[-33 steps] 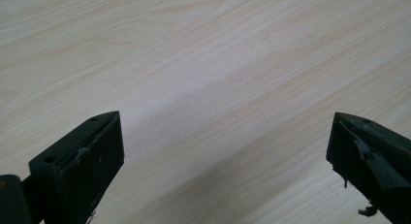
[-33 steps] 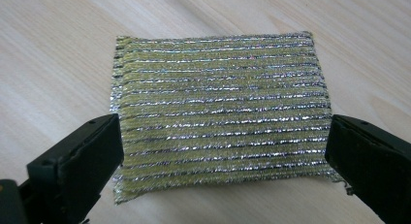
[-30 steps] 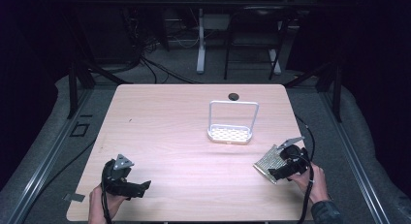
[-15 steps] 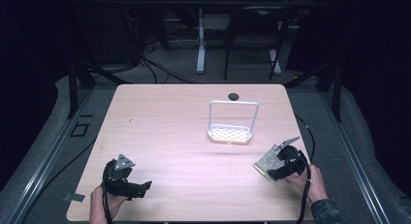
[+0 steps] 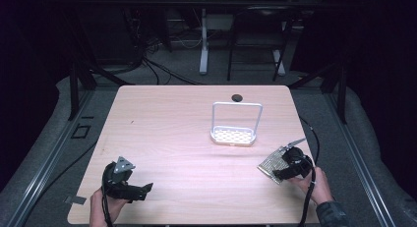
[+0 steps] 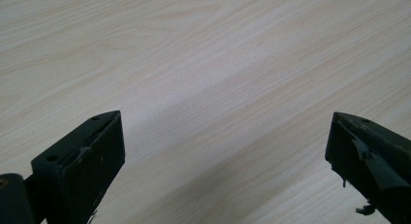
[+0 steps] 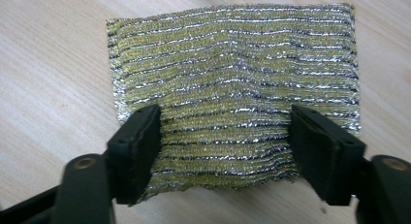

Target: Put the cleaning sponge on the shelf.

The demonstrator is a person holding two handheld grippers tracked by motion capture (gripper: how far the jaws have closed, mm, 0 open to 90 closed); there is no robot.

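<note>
The left gripper holds its jaws wide apart over bare table.

The scouring pad is a rough knit of yellow fibre and glittering silver thread, ridged in rows. The counter is pale wood-grain laminate, smooth and matt. The right claw is matt black plastic. The rack looks like white coated wire.

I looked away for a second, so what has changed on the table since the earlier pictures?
The right gripper has come down over the glittery scouring pad, its jaws now straddling the pad's near edge, open. The pad itself hardly shifted. The left gripper, white rack and small black disc stayed put.
</note>
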